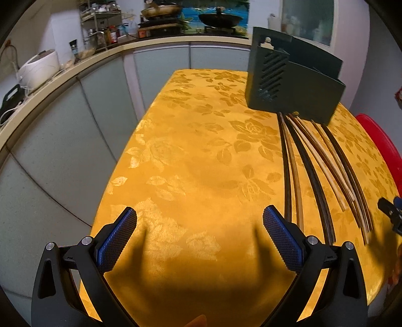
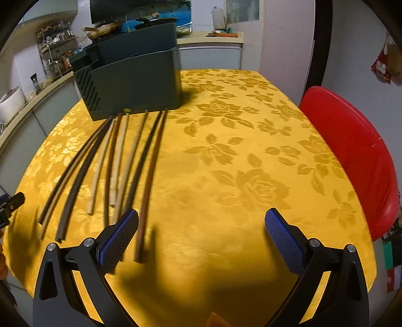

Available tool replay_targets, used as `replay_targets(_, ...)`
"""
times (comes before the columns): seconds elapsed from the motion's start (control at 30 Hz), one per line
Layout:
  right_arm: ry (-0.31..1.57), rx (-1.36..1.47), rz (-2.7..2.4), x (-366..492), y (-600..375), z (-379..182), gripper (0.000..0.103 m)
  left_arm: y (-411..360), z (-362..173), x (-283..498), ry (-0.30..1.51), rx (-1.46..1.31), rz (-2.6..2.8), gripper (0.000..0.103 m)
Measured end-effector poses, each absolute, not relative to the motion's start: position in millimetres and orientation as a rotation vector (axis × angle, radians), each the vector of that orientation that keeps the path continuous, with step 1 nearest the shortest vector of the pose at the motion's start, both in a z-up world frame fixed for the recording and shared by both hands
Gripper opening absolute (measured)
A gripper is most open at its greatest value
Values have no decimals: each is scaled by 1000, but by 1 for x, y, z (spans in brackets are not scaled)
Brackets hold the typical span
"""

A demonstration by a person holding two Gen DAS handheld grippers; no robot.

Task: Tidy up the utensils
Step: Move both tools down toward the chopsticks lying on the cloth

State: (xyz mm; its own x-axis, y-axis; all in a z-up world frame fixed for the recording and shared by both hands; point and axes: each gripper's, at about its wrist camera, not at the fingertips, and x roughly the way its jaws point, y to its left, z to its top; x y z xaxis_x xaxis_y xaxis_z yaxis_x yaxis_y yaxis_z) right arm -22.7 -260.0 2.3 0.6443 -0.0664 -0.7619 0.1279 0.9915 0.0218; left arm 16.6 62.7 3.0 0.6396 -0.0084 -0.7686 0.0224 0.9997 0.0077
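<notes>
Several chopsticks [image 2: 118, 161], dark and pale, lie side by side on the yellow floral tablecloth [image 2: 226, 176], tips toward a dark green utensil holder [image 2: 133, 83]. In the left wrist view the chopsticks [image 1: 319, 171] lie to the right, below the holder [image 1: 291, 75]. My left gripper [image 1: 199, 218] is open and empty above bare cloth, left of the chopsticks. My right gripper [image 2: 201, 221] is open and empty; its left finger [image 2: 120, 239] hangs over the near ends of the chopsticks. The right gripper's tip [image 1: 389, 211] shows at the left view's right edge.
A red plastic chair [image 2: 351, 156] stands against the table's right side. A kitchen counter [image 1: 62, 73] with a rice cooker [image 1: 40, 68], a spice rack and pans on a stove [image 1: 191, 17] runs behind and to the left.
</notes>
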Motion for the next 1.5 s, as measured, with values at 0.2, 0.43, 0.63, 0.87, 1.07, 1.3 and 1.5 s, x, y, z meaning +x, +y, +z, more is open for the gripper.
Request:
replay_targets(0.2, 903, 85, -126, -26, -273, -11, 97, 42, -11, 10, 902, 102, -127, 98)
replay_targets(0.43, 913, 88, -138, -30, -279, -19, 97, 30, -13, 9, 889, 143, -155, 98)
replay_targets(0.63, 908, 86, -137, -31, -279, -20, 97, 20, -14, 10, 877, 195, -163, 96)
replay_targets(0.87, 918, 75, -117, -32, -279, -19, 97, 22, -19, 18, 917, 174, -166, 86)
replay_targets(1.07, 886, 71, -104, -41, -278, -21, 97, 19, -18, 15, 912, 142, -226, 63)
replay_targets(1.3, 841, 69, -107, -51, -276, -21, 97, 13, -18, 8, 882, 151, -245, 49)
replay_targets(1.5, 862, 62, -5, -53, -266, -17, 97, 7, -17, 3, 867, 151, -268, 27)
